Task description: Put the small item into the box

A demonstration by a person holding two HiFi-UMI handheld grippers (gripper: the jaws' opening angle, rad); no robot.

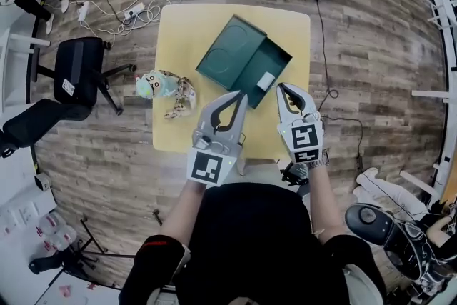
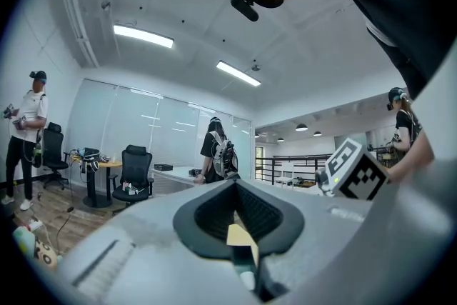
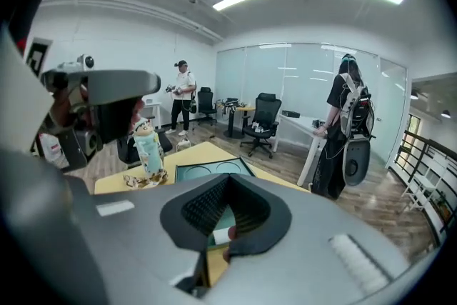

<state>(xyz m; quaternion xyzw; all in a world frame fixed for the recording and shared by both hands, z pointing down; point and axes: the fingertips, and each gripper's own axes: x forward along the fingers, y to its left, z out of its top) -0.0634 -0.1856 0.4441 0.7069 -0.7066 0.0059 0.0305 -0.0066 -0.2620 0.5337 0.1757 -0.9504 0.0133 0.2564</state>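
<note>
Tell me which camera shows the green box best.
The head view: it looks down on the open green box, its lid beside it and a small white item inside. The right gripper view shows only the lid past its jaws and a sliver of box through them. The left gripper view shows none of it.

In the head view, your left gripper (image 1: pixel 240 97) is overlapping the near edge of the box (image 1: pixel 275 57). In its own view, your right gripper (image 3: pixel 228 177) is hiding most of that box, letting only a sliver of the small white item (image 3: pixel 221 234) show. The toy figure (image 1: pixel 158 86) is appearing too small to identify.
</note>
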